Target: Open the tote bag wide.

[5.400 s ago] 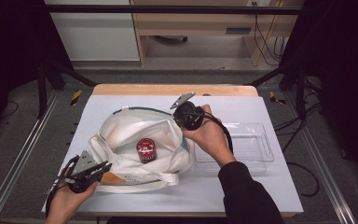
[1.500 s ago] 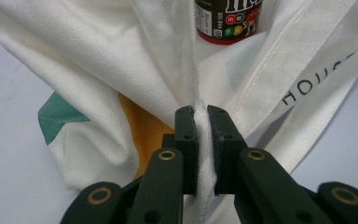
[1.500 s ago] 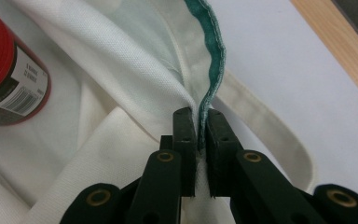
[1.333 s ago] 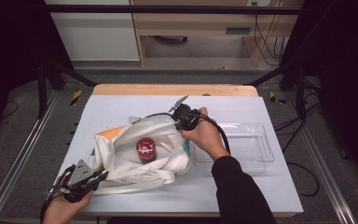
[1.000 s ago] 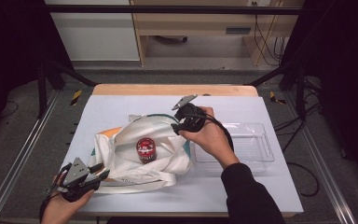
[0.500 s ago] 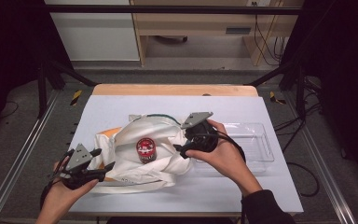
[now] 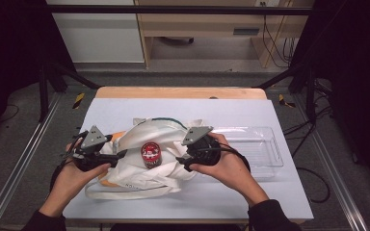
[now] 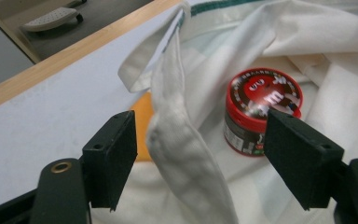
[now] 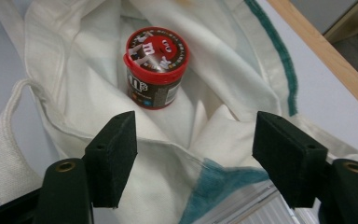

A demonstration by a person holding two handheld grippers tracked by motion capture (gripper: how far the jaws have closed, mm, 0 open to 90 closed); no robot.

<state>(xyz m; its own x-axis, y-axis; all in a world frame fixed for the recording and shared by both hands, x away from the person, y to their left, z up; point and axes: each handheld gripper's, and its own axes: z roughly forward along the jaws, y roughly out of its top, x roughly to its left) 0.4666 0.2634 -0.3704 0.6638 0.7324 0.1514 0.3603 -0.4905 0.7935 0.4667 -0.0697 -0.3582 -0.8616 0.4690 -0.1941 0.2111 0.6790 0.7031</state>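
Observation:
A white cloth bag [image 7: 139, 175] with a green-trimmed mouth lies crumpled mid-table. A red-lidded tub [image 7: 150, 154] stands upright in its folds. My left gripper [image 7: 118, 155] is at the bag's left side; its jaws have just been opening. An upright fold of the bag's rim [image 8: 177, 140] stands loose between the jaws of the left gripper [image 8: 200, 163], with the tub [image 8: 261, 102] just beyond. My right gripper [image 7: 183, 161] is at the bag's right side. The right gripper [image 9: 196, 154] has just been closing a little, still wide over the fabric [image 9: 74, 56], facing the tub [image 9: 156, 65].
A clear plastic tray [image 7: 265, 149] lies right of the bag, its corner [image 9: 242, 210] under my right jaws. Something orange [image 8: 142, 121] peeks from under the bag's left side. The grey mat [image 7: 197, 110] has bare room behind the bag. A wooden edge [image 7: 178, 92] runs along the back.
My left gripper rose from the table's front left to the bag's side and its jaws spread. My right gripper came from the bag's far rim down to its right side.

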